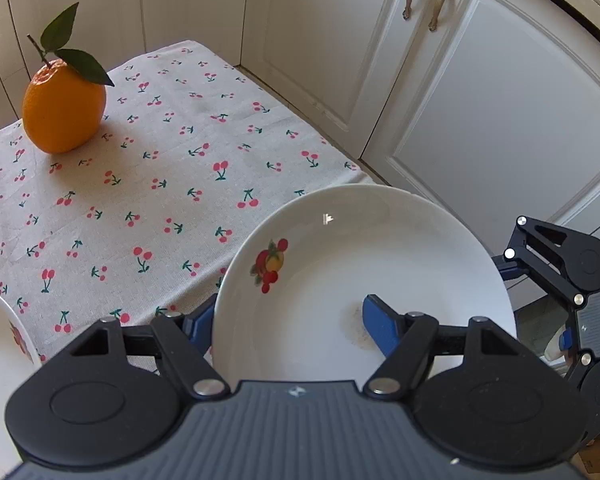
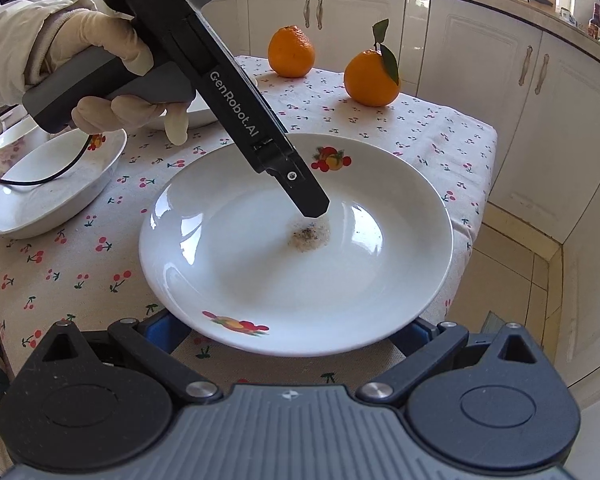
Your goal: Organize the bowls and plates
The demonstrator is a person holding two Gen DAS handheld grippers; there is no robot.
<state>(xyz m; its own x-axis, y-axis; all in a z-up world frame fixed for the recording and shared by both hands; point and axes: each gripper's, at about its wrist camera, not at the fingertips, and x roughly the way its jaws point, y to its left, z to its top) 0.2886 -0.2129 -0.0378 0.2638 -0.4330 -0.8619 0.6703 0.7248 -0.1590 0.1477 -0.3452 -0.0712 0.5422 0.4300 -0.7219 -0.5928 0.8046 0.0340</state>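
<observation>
A white plate (image 1: pixel 360 272) with fruit prints and a brown crumb stain (image 2: pixel 310 236) lies at the near right corner of the cherry-print table (image 2: pixel 440 140). My left gripper (image 1: pixel 288 316) is shut on the plate. One blue finger (image 1: pixel 380 326) lies inside the dish and the other finger (image 1: pixel 199 320) sits outside the left rim. In the right wrist view a gloved hand (image 2: pixel 96 52) brings the left gripper (image 2: pixel 314 206) down from the upper left. My right gripper (image 2: pixel 292 332) stands open, its fingers (image 2: pixel 164 330) wide apart under the plate's near rim, tips hidden.
A deep white dish (image 2: pixel 60 184), a flowered cup (image 2: pixel 12 148) and another white dish (image 2: pixel 198 114) sit on the table's left side. Two oranges (image 2: pixel 291 51) (image 2: pixel 371 78) stand at the back. White cabinets (image 1: pixel 480 112) stand close beyond the table's right edge.
</observation>
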